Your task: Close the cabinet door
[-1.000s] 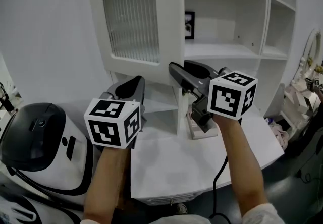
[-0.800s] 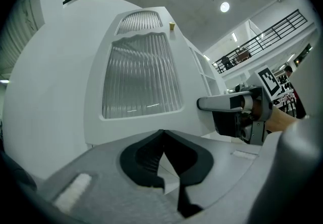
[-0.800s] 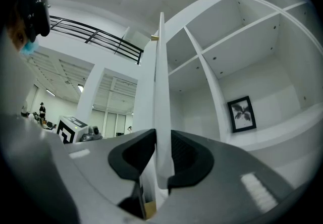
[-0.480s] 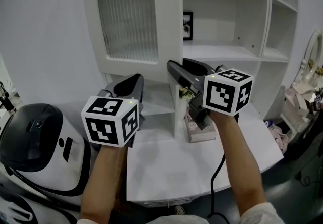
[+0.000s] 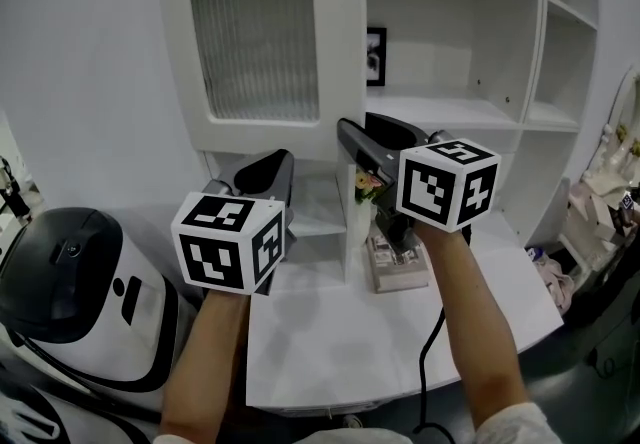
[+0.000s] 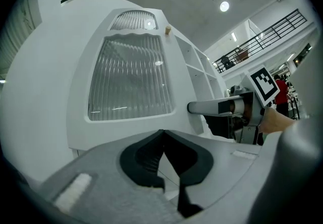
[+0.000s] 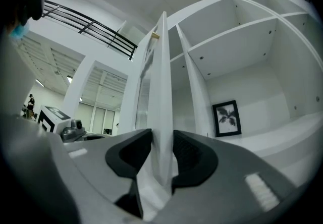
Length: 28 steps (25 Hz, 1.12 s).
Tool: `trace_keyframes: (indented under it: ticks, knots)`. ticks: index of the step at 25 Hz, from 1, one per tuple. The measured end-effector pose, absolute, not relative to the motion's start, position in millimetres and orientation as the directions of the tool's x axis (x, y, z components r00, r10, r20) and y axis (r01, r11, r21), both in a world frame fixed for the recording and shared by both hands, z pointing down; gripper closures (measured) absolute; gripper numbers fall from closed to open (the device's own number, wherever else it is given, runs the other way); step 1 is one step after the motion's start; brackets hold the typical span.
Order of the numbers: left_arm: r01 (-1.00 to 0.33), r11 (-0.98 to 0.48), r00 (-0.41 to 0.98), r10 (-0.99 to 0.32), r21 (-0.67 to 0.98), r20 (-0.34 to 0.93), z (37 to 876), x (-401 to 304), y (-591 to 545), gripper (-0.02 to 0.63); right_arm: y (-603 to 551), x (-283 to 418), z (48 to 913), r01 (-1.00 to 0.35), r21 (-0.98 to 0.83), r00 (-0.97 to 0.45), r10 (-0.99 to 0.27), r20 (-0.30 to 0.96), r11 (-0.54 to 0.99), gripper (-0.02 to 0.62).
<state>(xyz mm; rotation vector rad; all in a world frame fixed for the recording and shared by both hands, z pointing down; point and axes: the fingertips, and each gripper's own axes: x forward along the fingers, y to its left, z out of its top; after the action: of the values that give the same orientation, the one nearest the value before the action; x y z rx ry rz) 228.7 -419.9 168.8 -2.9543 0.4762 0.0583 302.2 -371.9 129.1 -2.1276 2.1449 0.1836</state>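
Well to the left of your left tongs [image 5: 272,170], a rounded black-and-white machine [image 5: 75,277] sits lower than the bench [image 5: 340,332]. Your left tongs point level, and their pads meet tip to tip with nothing between them. Just ahead of them and a little higher is the front face of the cabinet door [image 5: 255,37]. It is white, with a ribbed glass pane [image 6: 130,77] in its frame. The door stands swung out from the cabinet [image 5: 520,52], with its free edge turned towards your right tongs [image 5: 350,137]. Those tongs straddle that edge, one pad on each side of the panel. Their jaws have just been opening and now stand part-way apart, so the pads sit loosely beside the door's edge and do not clamp it. Beyond your right tongs and a little to their right, a small framed picture [image 7: 226,117] stands at the back of an open shelf [image 5: 450,102]. More bare white shelves rise above it and to its right.
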Motion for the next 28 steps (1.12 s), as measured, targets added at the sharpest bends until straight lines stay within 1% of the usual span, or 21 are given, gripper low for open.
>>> trace_keyframes:
  ticks: [2, 6, 18, 28]
  knots:
    - [-0.314, -0.939, 0.949, -0.309, -0.140, -0.062, 169, 233, -421, 0.614, -375, 308, 129, -1.000, 0.003, 0.000, -0.986, -0.168, -0.001, 0.452]
    - [-0.305, -0.941, 0.952, -0.301, -0.145, -0.050, 175, 244, -421, 0.614, -380, 320, 129, -1.000, -0.001, 0.021, -0.985, -0.169, -0.021, 0.409]
    - [-0.315, -0.937, 0.949, -0.314, -0.149, -0.032, 183, 265, -440, 0.614, -402, 349, 129, -0.998, -0.025, 0.053, -0.980, -0.192, -0.049, 0.408]
    - [-0.333, -0.931, 0.943, -0.329, -0.147, -0.049, 180, 276, -451, 0.614, -415, 363, 129, -0.998, -0.013, 0.057, -0.981, -0.188, -0.055, 0.400]
